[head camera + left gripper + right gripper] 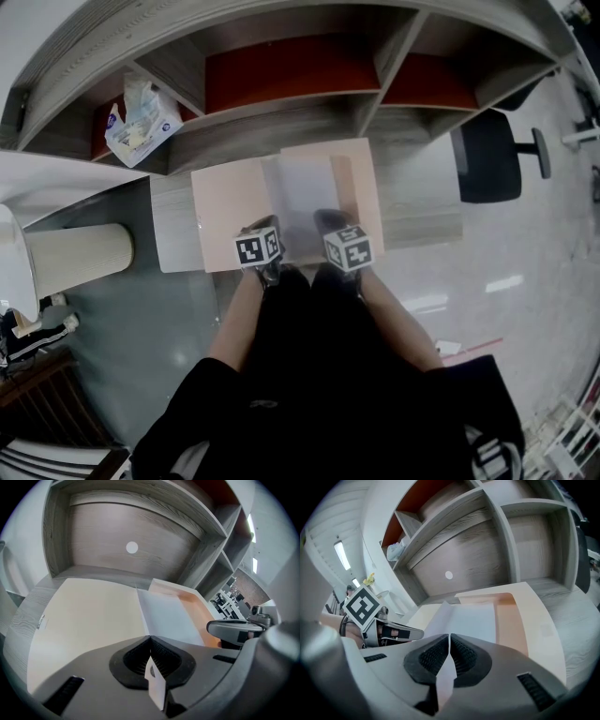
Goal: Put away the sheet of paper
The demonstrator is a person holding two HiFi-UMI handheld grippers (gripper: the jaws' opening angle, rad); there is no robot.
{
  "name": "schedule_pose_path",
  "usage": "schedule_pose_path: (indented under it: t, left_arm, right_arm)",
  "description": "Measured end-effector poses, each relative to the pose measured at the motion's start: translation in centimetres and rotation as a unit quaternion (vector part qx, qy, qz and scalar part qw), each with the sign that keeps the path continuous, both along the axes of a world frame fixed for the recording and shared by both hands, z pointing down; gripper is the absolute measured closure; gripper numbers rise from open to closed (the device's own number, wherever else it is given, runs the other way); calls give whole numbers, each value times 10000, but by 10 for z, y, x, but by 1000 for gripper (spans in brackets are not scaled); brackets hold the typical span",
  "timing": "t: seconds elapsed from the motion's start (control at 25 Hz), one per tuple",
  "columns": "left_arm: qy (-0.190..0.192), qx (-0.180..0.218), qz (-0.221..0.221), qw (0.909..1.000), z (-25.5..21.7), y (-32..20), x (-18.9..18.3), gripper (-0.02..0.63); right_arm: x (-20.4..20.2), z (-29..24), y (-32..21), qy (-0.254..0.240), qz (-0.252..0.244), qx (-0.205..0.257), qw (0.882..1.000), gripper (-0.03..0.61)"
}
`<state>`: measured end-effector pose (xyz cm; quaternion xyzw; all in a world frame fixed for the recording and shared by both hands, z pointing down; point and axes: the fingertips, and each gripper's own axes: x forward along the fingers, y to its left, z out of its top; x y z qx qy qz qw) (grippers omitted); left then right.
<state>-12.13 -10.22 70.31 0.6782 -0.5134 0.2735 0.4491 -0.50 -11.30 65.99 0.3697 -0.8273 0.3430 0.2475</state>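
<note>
Both claws are clamped on the same thing. Left gripper (pixel 150 640) has its jaws closed on the near edge of the sheet of paper (pixel 167 616), with a sliver of white poking back through the pads. Right gripper (pixel 449 639) is the same, jaws together with paper pinched between them. From the head view, left gripper (pixel 269 225) and right gripper (pixel 330 221) sit side by side, one near each end of the sheet's near short edge, so neither hand is nearer and the hold looks symmetric. Key relation: the sheet of paper (pixel 305 195) runs straight away from both claws, long axis pointing from the person toward the shelving, far edge free. It lies over the open folder (pixel 230 202), roughly along the crease and onto the right half, where an orange-toned strip (pixel 513 620) shows beside the sheet of paper (pixel 469 618); I can't tell if that's a pocket or just the inner cover. The left flap of the folder (pixel 89 616) is bare. My read is that the next move is a joint push forward, or a lay-down along that long axis, with both hands kept level so the sheet doesn't skew or buckle. Beyond the folder sits the shelf unit (pixel 281 117), with the desk (pixel 427 223) underneath.
</note>
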Motion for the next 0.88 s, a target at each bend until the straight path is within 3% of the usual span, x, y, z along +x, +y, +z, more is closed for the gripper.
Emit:
schedule_pose_path:
  t: [0.88]
  left_arm:
    - [183,-76,-24,9998,4,-10,21,568]
  right_arm:
    - [13,-1,0,33,-2,-16,10000,551]
